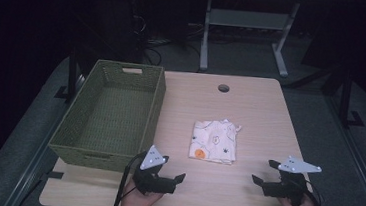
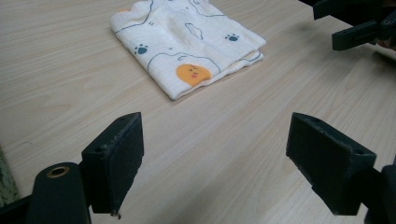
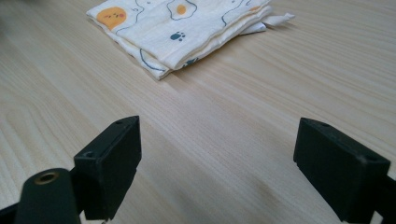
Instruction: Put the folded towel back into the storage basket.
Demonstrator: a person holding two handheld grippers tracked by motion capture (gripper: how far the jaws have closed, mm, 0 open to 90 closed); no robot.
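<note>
Both grippers are sitting low over the near edge of the wooden table (image 1: 265, 110), one in each of the person's hands, and nothing is being held. The left gripper (image 1: 174, 171) is hovering just in front of the green woven basket (image 1: 107, 116), its jaws spread wide and empty; in the left gripper view (image 2: 212, 161) the two black pads are standing well apart with bare wood grain between them. The right gripper (image 1: 264, 171) is mirroring it on the other side, jaws also gaping with nothing in them, and the right gripper view (image 3: 217, 168) is showing the same wide gap over bare tabletop.

Between the two, and a little farther up the table, the folded cloth (image 1: 215, 141) is lying flat (cream fabric, printed with orange blobs, dark paw prints and outlined shapes). It is resting to the right of the basket, apart from it, and apart from both grippers. In the left gripper view the cloth (image 2: 187, 44) is lying ahead of the jaws and slightly to their left, folded edges stacked toward the camera, with the other gripper peeking in at the upper right corner. In the right gripper view the cloth (image 3: 184, 28) is sitting ahead and to the left as well, its layered folds facing the jaws. Beyond the cloth, a round hole (image 1: 224, 88) is showing in the tabletop near its far edge.
</note>
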